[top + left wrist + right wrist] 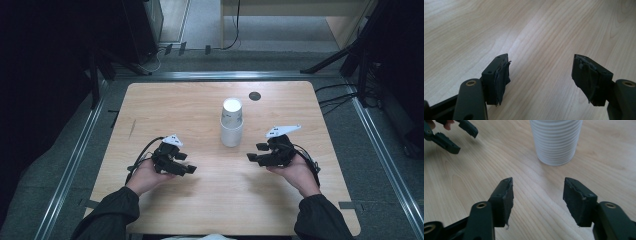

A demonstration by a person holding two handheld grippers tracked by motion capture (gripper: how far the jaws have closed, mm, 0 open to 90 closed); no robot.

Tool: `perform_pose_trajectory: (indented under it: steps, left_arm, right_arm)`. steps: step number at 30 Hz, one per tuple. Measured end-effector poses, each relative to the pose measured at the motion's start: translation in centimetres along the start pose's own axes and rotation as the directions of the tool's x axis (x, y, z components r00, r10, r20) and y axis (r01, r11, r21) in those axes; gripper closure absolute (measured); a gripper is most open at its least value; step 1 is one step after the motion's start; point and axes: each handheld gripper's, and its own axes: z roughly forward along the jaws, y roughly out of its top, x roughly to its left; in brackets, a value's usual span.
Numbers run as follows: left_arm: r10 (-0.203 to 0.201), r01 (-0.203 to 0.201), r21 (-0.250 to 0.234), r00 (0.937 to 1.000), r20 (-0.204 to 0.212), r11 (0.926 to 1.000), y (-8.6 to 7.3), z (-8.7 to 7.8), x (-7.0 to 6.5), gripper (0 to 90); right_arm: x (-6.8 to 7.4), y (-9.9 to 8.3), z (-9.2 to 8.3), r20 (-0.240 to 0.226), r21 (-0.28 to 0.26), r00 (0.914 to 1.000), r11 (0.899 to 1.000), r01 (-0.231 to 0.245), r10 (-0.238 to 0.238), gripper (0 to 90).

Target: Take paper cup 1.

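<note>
The tall white ribbed stack of paper cups point(232, 124) should be approached squarely; left gripper point(188, 169) and right gripper point(254, 152) are held parted, with nothing gripped.

Setting: a lab or test room with a recording rig. One light wooden table point(165, 102) on grey carpet floor point(280, 60), edged by metal rails point(75, 160). Black stand legs point(330, 60) and loose cables point(335, 97) around it, dark equipment cabinet point(142, 25) behind, pale wooden furniture point(300, 12) at the back.
</note>
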Motion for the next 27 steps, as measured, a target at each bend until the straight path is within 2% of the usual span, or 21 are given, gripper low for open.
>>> perform_pose_trajectory:
  steps: [2, 6, 10, 11, 13, 15, 16, 19, 21, 23, 27]
  left_arm:
    - [0.002, -0.002, -0.001, 1.0, 0.003, 1.0, -0.1, -0.1, -0.1, 30.5]
    - [0.016, -0.016, -0.02, 0.9998, 0.01, 0.9997, 0.0, -0.3, -0.4, 30.5]
    - [0.025, -0.025, -0.004, 0.9996, 0.011, 0.9997, 0.0, 0.0, -0.5, 30.5]
    - [0.026, -0.026, -0.003, 0.9996, 0.012, 0.9997, 0.0, 0.0, -0.5, 30.5]
    - [0.029, -0.029, -0.013, 0.9995, 0.013, 0.9995, 0.0, -0.1, -0.6, 30.5]
    - [0.031, -0.031, -0.005, 0.9994, 0.018, 0.9995, -0.1, -0.1, -0.6, 30.5]
    - [0.031, -0.031, -0.005, 0.9994, 0.018, 0.9995, -0.1, -0.1, -0.6, 30.5]
    - [0.036, -0.036, 0.01, 0.999, 0.025, 0.9993, -0.3, 0.0, -0.6, 30.4]
    - [0.038, -0.038, 0.0, 0.9988, 0.031, 0.9993, -0.3, -0.2, -0.6, 30.4]
    - [0.037, -0.037, -0.005, 0.9988, 0.032, 0.9993, -0.3, -0.4, -0.6, 30.4]
    - [0.019, -0.02, 0.01, 0.9983, 0.056, 0.9998, -0.5, -0.5, -0.4, 29.7]
  right_arm:
    - [0.1, 0.1, -0.2, 0.007, -0.006, 0.9999, 1.0, 0.013, -0.013, 43.1]
    - [0.1, -0.4, -0.2, 0.001, 0.015, 0.9992, 0.999, 0.04, -0.04, 44.4]
    - [0.3, -0.7, -0.3, -0.008, 0.027, 0.9946, 0.994, 0.103, -0.103, 48.6]
    - [0.3, -0.7, -0.2, -0.018, 0.027, 0.9944, 0.994, 0.105, -0.104, 51.2]
    - [0.3, -0.7, 0.0, -0.077, 0.035, 0.9956, 0.998, 0.056, -0.053, 55.6]
    - [0.3, -0.6, 0.2, -0.094, 0.039, 0.9942, 0.998, 0.057, -0.053, 55.7]
    - [0.3, -0.5, 0.2, -0.097, 0.033, 0.9931, 0.997, 0.07, -0.066, 55.6]
    - [0.4, 0.1, 0.2, -0.11, 0.043, 0.9917, 0.996, 0.072, -0.067, 52.5]
    - [0.4, 0.6, 0.0, -0.113, 0.046, 0.9874, 0.992, 0.117, -0.111, 48.3]
    - [0.4, 1.0, 0.0, -0.107, 0.052, 0.9867, 0.99, 0.128, -0.122, 46.5]
    - [-0.1, 2.7, -0.4, -0.123, 0.043, 0.978, 0.984, 0.175, -0.169, 42.1]
